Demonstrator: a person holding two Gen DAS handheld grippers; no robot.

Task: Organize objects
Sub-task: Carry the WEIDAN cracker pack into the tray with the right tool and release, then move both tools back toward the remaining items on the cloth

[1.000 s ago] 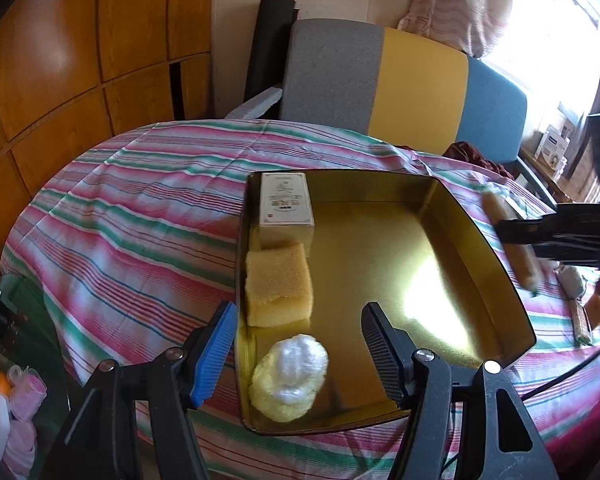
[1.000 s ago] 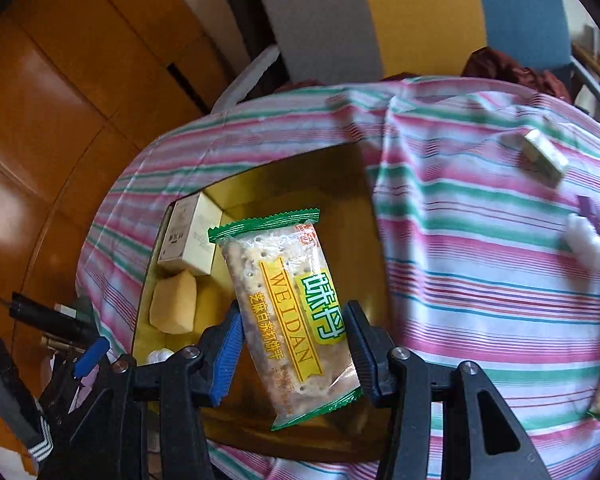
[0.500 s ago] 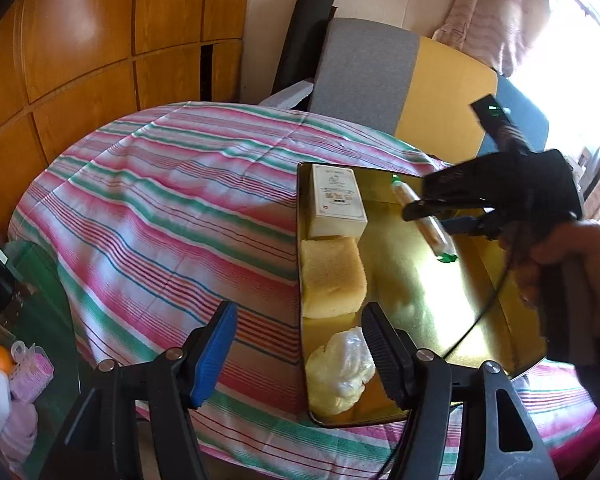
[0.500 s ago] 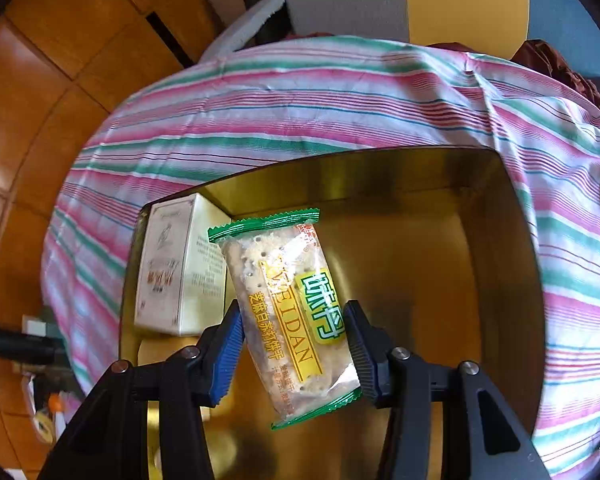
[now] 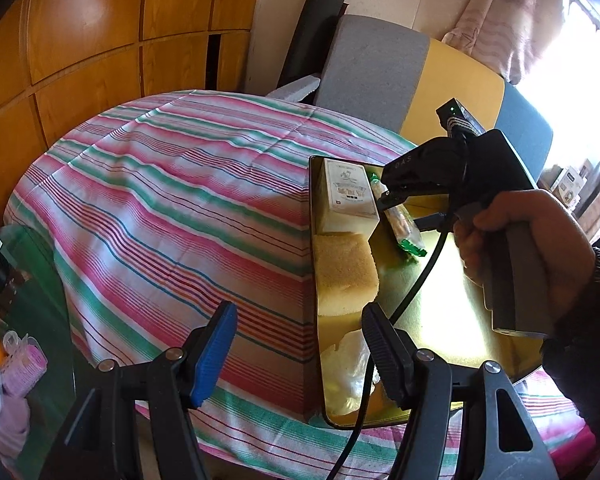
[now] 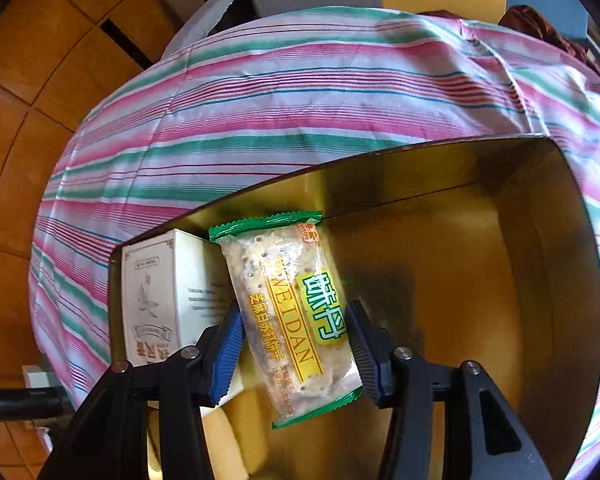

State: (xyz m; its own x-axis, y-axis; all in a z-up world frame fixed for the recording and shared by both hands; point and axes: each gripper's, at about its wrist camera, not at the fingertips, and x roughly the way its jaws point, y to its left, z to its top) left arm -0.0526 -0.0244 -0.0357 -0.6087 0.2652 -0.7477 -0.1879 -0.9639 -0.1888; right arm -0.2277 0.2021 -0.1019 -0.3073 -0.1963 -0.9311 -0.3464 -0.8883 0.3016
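My right gripper (image 6: 296, 344) is shut on a green-edged cracker packet (image 6: 292, 312) and holds it low inside the gold tin tray (image 6: 540, 280), right beside a white box (image 6: 160, 292). The left wrist view shows that gripper (image 5: 384, 198) over the tray (image 5: 432, 320) with the packet (image 5: 404, 228) next to the white box (image 5: 346, 200). A yellow sponge (image 5: 344, 276) and a clear plastic wad (image 5: 352, 360) lie in front of the box along the tray's left wall. My left gripper (image 5: 296, 352) is open and empty at the table's near edge.
The round table has a pink, green and white striped cloth (image 5: 172, 208). A grey, yellow and blue chair (image 5: 416, 80) stands behind it. Wood panelling (image 5: 80, 40) is on the left. A glass side table with small items (image 5: 16, 360) sits low at left.
My right gripper has carried the cracker packet over the tray and lowered it beside the white box. My left gripper has drawn back and to the left, away from the tray.
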